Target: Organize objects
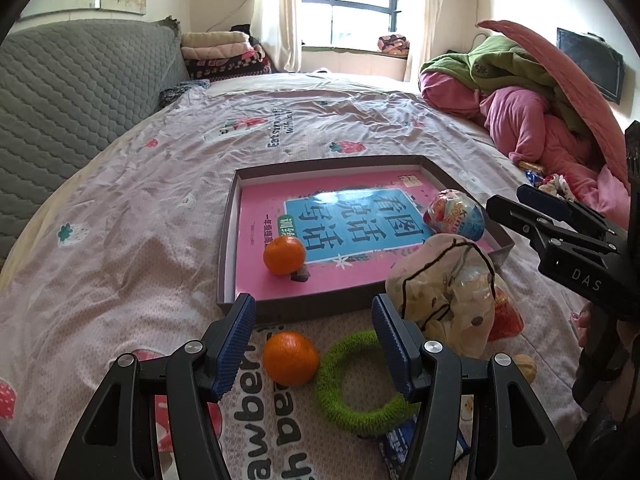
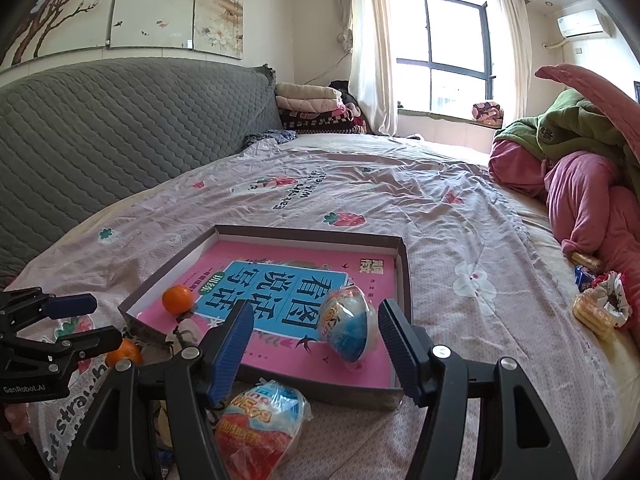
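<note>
Sorting loose items into the shallow cardboard tray [image 1: 226, 240] lying on the bed [image 1: 132, 208]; a pink book [image 1: 272, 216] lines its bottom.

Step in hand, as I judge it: picking the next loose item. Left gripper [image 1: 314, 312] hangs over the near edge of the tray, fingers spread and empty; the loose tangerine [image 1: 291, 358] and the green fuzzy ring [image 1: 352, 380] lie on the bed below and between them, touching each other. Right gripper [image 2: 316, 328] likewise released, holding nothing, hovering at the tray's near right corner.

Next move probably calls for lowering the left fingers astride the tangerine; it is round and may roll on the soft sheet.

Count:
- tangerines: 2 (one in tray [image 1: 284, 255], one outside)
- wrapped toy eggs: 2 (blue one in tray [image 2: 349, 326], red one outside [image 2: 260, 420])
- green ring: 1, outside
- cream drawstring pouch [image 1: 444, 292]: 1, outside, against the tray's near right corner
</note>
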`<state>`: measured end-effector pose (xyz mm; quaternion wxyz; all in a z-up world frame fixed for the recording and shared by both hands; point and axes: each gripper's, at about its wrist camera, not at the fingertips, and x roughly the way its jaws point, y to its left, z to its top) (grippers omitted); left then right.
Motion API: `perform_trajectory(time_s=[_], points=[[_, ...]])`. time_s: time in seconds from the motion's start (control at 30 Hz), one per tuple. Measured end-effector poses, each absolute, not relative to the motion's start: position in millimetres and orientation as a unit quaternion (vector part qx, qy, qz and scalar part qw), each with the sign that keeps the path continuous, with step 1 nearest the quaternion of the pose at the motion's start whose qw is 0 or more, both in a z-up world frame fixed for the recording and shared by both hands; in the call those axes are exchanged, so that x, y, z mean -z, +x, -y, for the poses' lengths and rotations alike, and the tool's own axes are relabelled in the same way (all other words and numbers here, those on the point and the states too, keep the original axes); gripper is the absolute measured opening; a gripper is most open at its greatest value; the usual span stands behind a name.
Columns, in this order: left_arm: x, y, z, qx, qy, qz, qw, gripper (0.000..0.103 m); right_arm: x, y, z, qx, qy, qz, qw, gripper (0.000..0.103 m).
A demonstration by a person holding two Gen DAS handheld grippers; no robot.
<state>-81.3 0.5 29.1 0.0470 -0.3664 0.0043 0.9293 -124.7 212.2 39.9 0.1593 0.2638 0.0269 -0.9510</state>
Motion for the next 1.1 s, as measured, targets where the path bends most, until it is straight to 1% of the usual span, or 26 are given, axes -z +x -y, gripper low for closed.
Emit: perform_trajectory(time_s=[0.67, 1.1], points=[[-24.0, -41.6, -18.1, -0.925, -0.374, -0.028, 0.063, 0.062, -40.5, -79.3, -217.6, 0.952, 0.263, -0.032, 0.154, 0.064], [-18.6, -24.5, -24.6, -0.92, -0.388, -0.016, 0.049, 0.062, -37.8, -53.5, -213.8, 0.951, 0.264, -0.043, 0.156, 0.064]])
